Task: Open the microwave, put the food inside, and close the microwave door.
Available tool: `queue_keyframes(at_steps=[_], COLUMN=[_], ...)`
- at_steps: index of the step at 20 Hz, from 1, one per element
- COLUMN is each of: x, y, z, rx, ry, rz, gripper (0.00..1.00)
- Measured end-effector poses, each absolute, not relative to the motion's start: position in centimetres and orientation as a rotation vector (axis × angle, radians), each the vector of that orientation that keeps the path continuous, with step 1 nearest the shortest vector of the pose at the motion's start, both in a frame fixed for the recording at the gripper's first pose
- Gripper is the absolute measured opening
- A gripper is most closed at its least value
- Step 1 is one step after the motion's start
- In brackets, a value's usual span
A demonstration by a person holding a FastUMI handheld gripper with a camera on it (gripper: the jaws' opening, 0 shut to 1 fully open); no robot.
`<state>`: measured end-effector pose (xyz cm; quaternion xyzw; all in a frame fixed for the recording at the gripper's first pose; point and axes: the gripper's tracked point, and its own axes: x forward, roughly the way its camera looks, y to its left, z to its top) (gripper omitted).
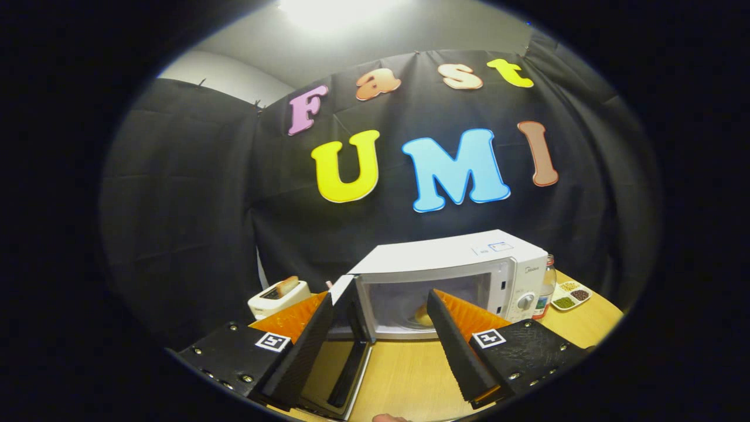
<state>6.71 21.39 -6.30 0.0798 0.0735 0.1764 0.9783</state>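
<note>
- The gripper is hanging over the wooden table with its two fingers spread wide apart, nothing sitting between them and nothing pressed by either one.
- At about 7 o'clock from the gap between the fingers, the microwave door is standing swung open, its edge reaching down past the left finger toward the viewer.
- Just ahead of the fingers, at 12 o'clock, the white microwave is sitting on the table with its cavity showing.
- Inside that cavity, just left of the right fingertip, the food is lying as a pale rounded lump, possibly a bun; the view is too small to tell.
- At 10 o'clock, beyond the left finger, a white toaster is holding a slice of bread.
- At 2 o'clock, beside the microwave's control panel, a bottle is standing, and just past it a divided dish is carrying small heaps of grains.
</note>
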Motion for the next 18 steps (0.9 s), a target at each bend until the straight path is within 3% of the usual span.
queue_keyframes(at_steps=[15,18], x=[-6.2,-7.2], y=[39.5,40.9], z=[-8.3,-11.1], rx=[0.102,0.074], ry=[0.204,0.235], rz=[0.818,0.847], gripper=[0.97,0.90])
